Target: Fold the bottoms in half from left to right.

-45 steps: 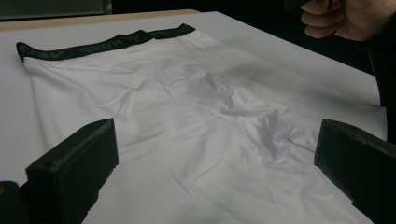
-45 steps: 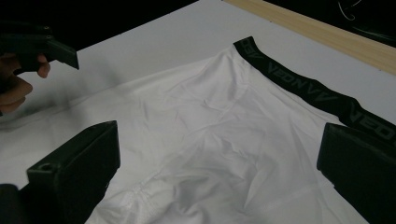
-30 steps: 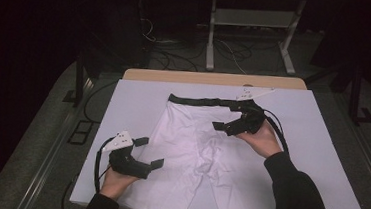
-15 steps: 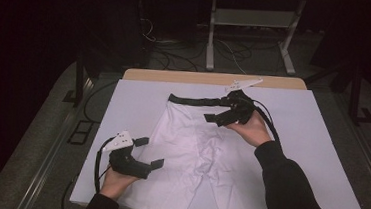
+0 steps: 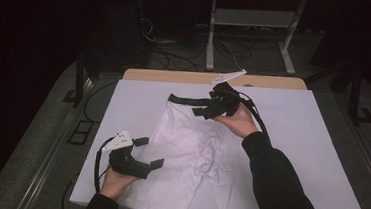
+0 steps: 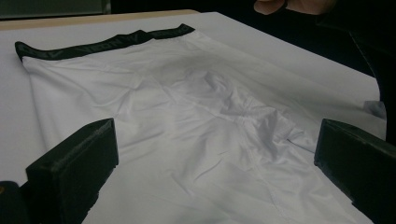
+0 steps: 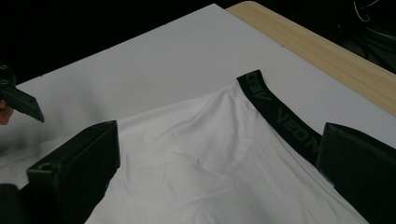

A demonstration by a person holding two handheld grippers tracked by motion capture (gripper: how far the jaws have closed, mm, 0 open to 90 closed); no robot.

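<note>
Your right gripper point(image 5: 204, 109) hangs with its jaws spread wide and nothing between them, just above the black waistband point(image 5: 190, 101) at the far end of the white shorts point(image 5: 194, 155). In the right gripper view the band runs from twelve o'clock down toward four, passing just inside the right-hand jaw, with white fabric under the gap. Your left gripper point(image 5: 149, 153) is likewise wide open and empty, poised over the near left leg of the shorts at about seven o'clock on the white table cover point(image 5: 320, 145); its own view looks up the garment toward the band at eleven.

The shorts lie flat but wrinkled in the middle of the cover, waistband away from you, leg ends hanging off the near edge.

You look to be at the approach before a grasp, likely for folding or straightening. Next, lower the right jaws so one slips under the band's edge, then close; pinch the leg hem on the left.
</note>
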